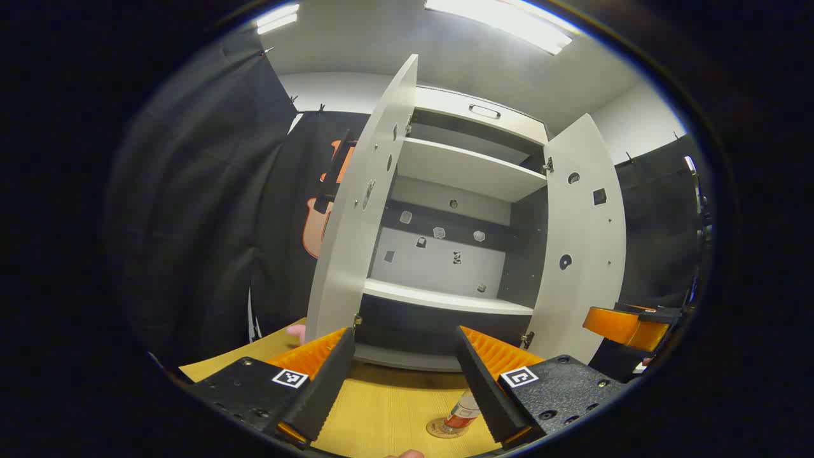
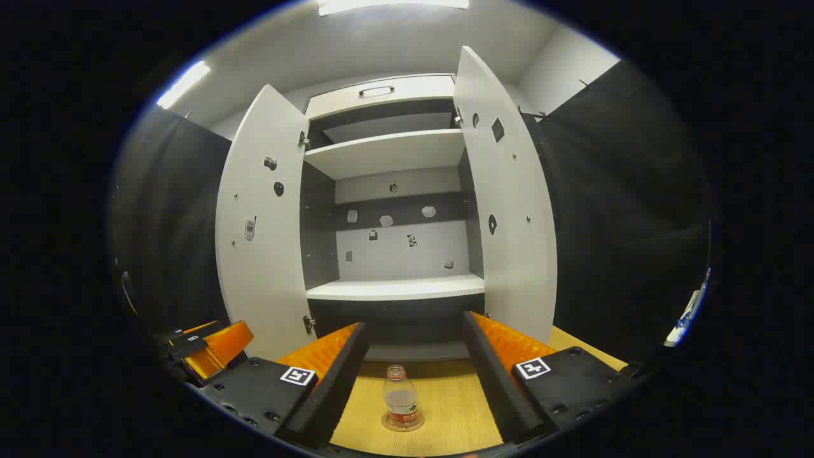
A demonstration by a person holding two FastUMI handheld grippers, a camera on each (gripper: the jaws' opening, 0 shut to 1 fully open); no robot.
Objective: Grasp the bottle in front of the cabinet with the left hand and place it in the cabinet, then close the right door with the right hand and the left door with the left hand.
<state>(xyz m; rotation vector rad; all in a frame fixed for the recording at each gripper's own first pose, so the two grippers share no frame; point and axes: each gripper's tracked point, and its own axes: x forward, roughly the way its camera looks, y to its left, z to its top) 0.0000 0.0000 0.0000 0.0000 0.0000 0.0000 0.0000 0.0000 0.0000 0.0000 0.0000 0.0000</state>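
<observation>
Bottle (image 1: 463, 411) upright on surface (image 1: 388, 407), low & just right of centre between left gripper (image 1: 403, 375) jaws, spread wide, empty; right gripper (image 2: 413, 375) likewise agape

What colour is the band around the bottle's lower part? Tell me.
Red, with white markings, on the clear bottle; clearest in the right gripper view.

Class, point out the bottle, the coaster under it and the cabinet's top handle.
bottle (image 2: 401, 399), right gripper view, on its clear body.
coaster (image 2: 402, 425), right gripper view, on its front rim.
top handle (image 2: 376, 91), right gripper view, on its bar.
</observation>
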